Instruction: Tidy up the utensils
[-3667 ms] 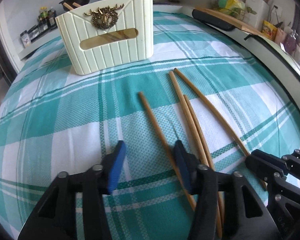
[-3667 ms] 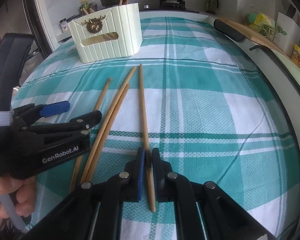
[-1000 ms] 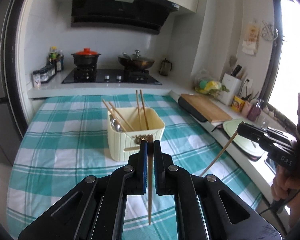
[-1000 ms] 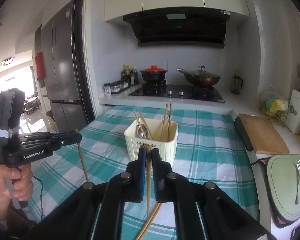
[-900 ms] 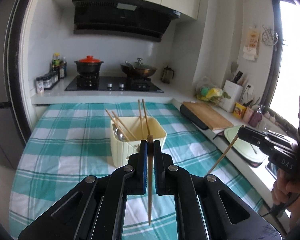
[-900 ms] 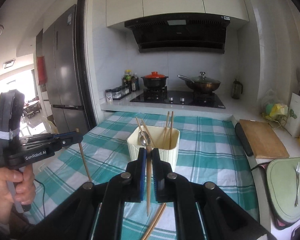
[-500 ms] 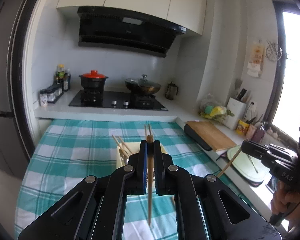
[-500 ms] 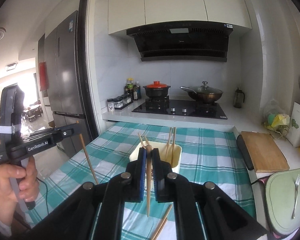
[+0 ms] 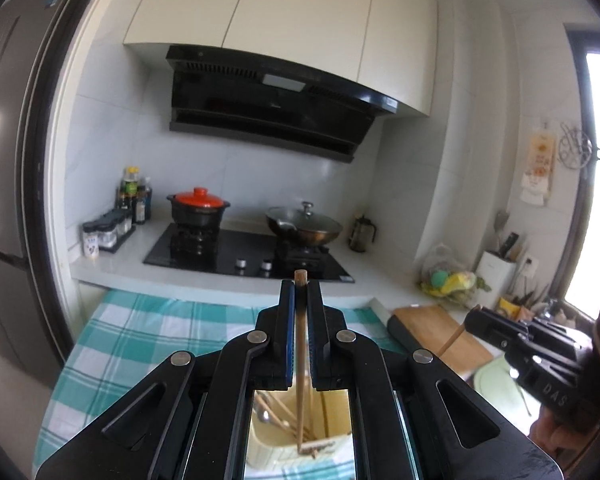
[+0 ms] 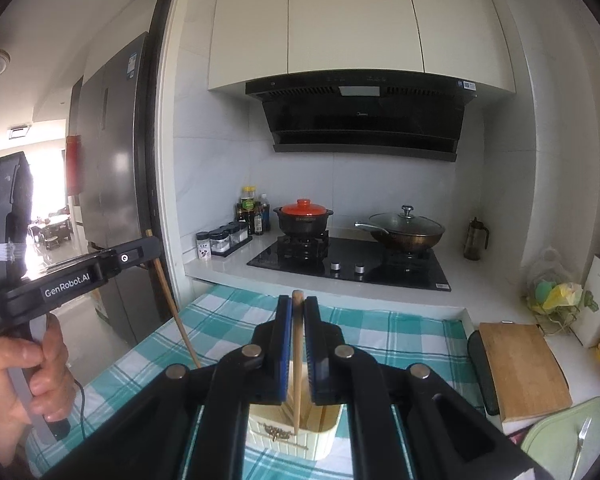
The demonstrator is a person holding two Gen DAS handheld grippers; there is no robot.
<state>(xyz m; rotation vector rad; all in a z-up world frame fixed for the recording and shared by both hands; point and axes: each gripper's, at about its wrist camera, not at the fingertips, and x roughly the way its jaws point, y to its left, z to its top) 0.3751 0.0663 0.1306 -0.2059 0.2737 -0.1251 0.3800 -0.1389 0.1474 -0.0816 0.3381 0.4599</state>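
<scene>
On the left, the left tool [image 9: 299, 308] is clamping one wooden chopstick [image 9: 300, 360] between its blue pads, the stick hanging almost upright with its top just above the pads. Its lower tip is hanging over the open mouth of the cream utensil holder [image 9: 260, 446], which is standing on the checked cloth of the bench [image 9: 112, 344]. More chopsticks and a spoon are already leaning inside that holder. From the right wrist view the same tool [image 10: 150, 246] is showing at the left edge, gripped by a hand [image 10: 24, 376], with its stick slanting down toward the cloth.

On the right, the right tool [image 10: 297, 320] is likewise pinching a second chopstick [image 10: 297, 364], also near vertical, its tip hanging over the holder [image 10: 288, 436] near the front wall with the metal emblem. In the left wrist view that tool [image 9: 474, 320] is showing to the right, with its stick angling downward.

The step in hand looks like the carry and line-up above the holder. The next move probably calls for lowering each stick until its tip is well inside the rim, clear of the sticks already there, and only then letting the pads part.
</scene>
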